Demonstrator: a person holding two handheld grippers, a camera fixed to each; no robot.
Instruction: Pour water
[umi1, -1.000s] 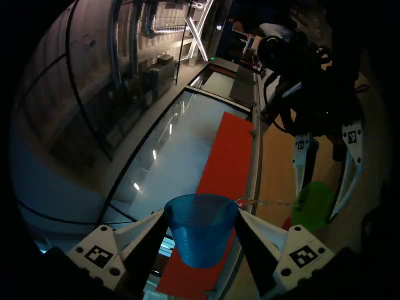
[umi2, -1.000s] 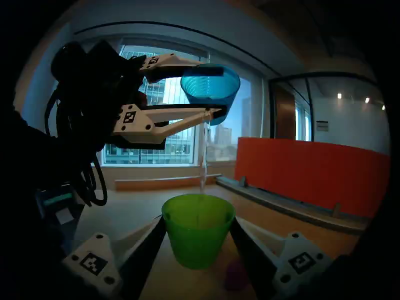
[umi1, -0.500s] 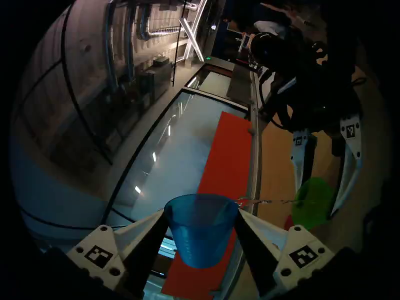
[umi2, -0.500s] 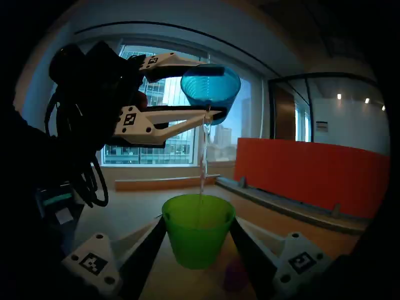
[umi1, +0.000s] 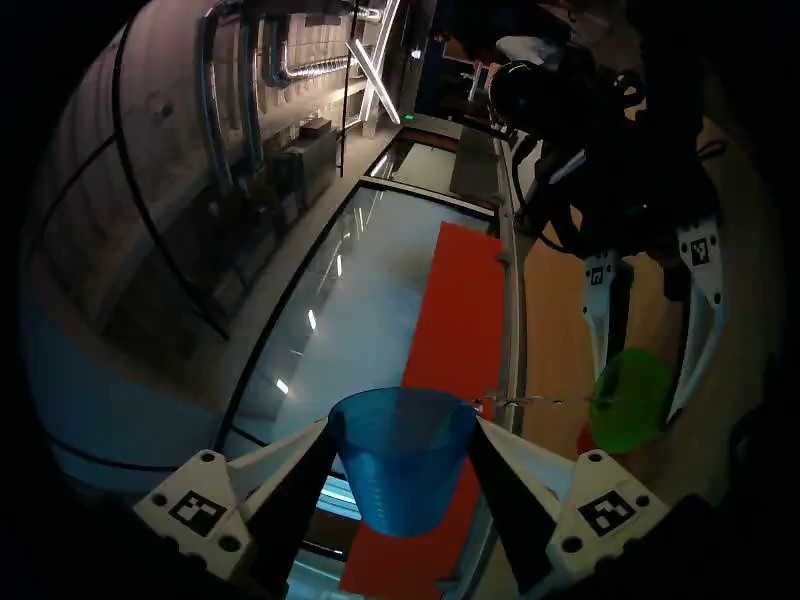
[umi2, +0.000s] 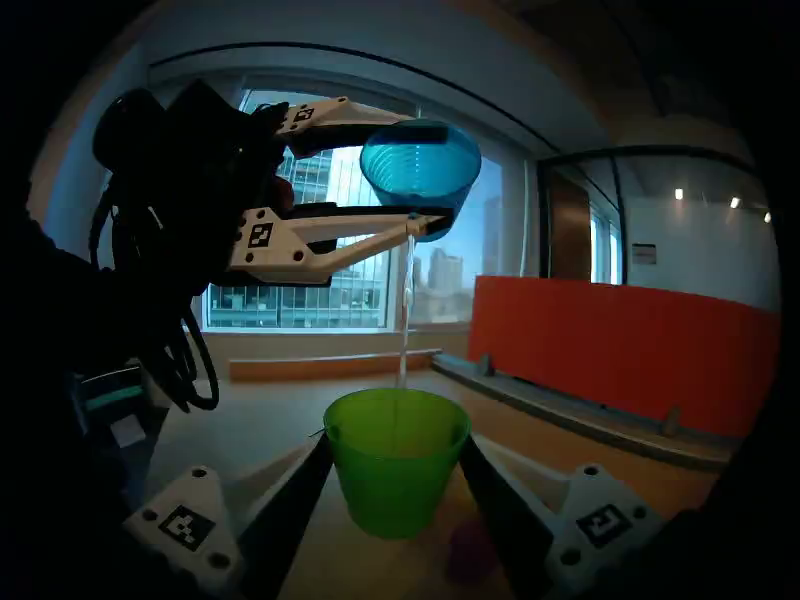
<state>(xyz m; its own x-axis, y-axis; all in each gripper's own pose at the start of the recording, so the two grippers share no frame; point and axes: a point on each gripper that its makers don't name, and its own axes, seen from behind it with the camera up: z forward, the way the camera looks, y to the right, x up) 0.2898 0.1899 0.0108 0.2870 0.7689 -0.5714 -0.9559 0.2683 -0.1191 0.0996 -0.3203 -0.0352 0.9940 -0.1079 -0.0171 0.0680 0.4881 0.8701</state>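
In the right gripper view, we held the green cup (umi2: 397, 470) upright between the two fingers of our right gripper (umi2: 396, 442), which pressed on its sides over the wooden table (umi2: 245, 420). Higher up, our left gripper (umi2: 425, 172) clamped the blue cup (umi2: 420, 158), tipped over on its side. A thin stream of water (umi2: 404, 300) fell from the blue cup's rim into the green one. Behind stood a window (umi2: 300, 290) and, to the right, an orange panel (umi2: 620, 340). A small, blurred purple thing (umi2: 467, 548) lay beside the green cup's base.
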